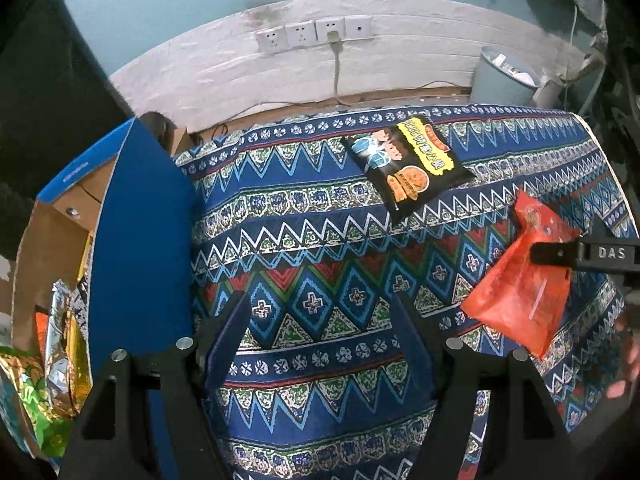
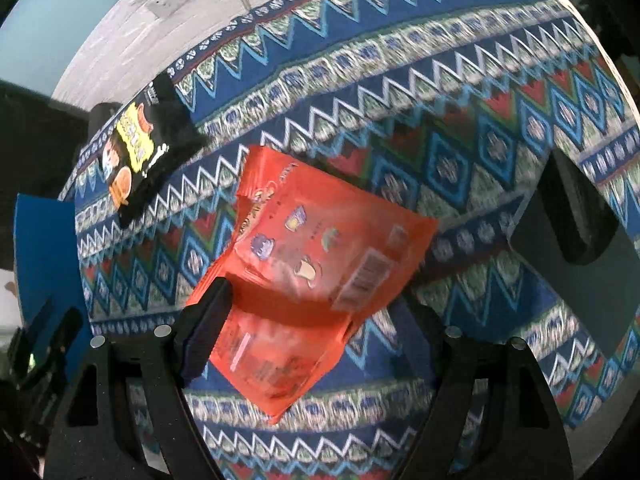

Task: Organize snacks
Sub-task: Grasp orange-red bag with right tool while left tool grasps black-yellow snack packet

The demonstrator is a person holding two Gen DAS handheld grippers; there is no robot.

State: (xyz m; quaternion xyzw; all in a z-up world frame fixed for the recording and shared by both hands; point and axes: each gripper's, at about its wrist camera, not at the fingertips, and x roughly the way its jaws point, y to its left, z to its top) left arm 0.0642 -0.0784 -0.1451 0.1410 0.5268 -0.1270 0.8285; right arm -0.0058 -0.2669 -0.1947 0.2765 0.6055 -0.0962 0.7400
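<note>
My right gripper [image 2: 308, 316] is shut on an orange snack bag [image 2: 320, 264] and holds it above the patterned tablecloth; the bag also shows at the right of the left wrist view [image 1: 516, 292]. A black snack bag [image 1: 408, 168] lies flat on the cloth further back, and it shows at the upper left of the right wrist view [image 2: 140, 152]. My left gripper [image 1: 324, 332] is open and empty over the cloth. A blue cardboard box [image 1: 136, 240] stands at the table's left edge with several snack bags [image 1: 60, 360] inside.
The patterned tablecloth [image 1: 320, 240] covers the table. A white wall strip with sockets [image 1: 316, 32] and a cable runs behind it. A grey bin [image 1: 504, 76] stands at the back right. A dark object [image 2: 580, 216] lies on the cloth at the right.
</note>
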